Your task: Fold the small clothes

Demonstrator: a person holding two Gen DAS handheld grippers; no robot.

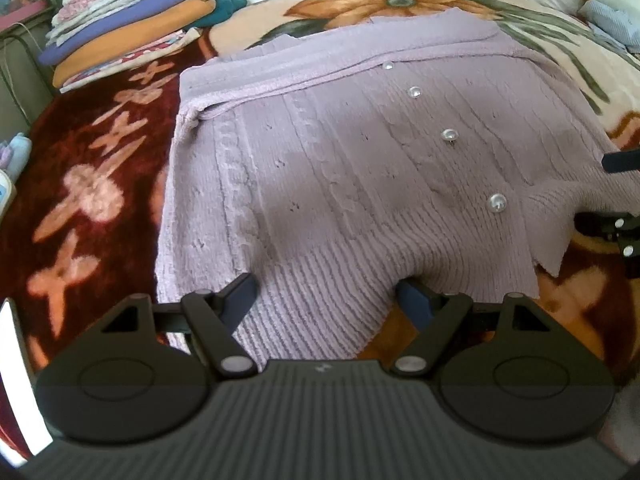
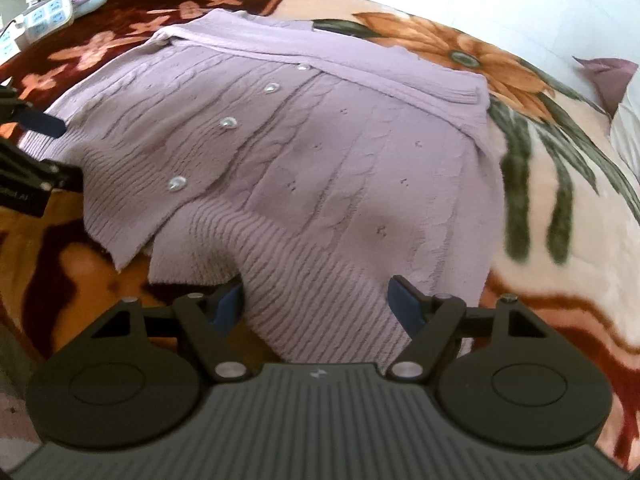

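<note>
A lilac knitted cardigan with several pearly buttons lies flat on a flowered blanket, sleeves folded across its top. It also shows in the right wrist view. My left gripper is open, its jaws either side of the ribbed hem at the cardigan's near left corner. My right gripper is open, its jaws either side of the ribbed hem at the near right corner. The hem bulges up between each pair of fingers. Each gripper shows at the edge of the other's view.
A stack of folded clothes sits at the far left of the bed. The blanket covers the bed all round. A power strip and a small soft item lie at the far left in the right wrist view. A pillow lies at the right.
</note>
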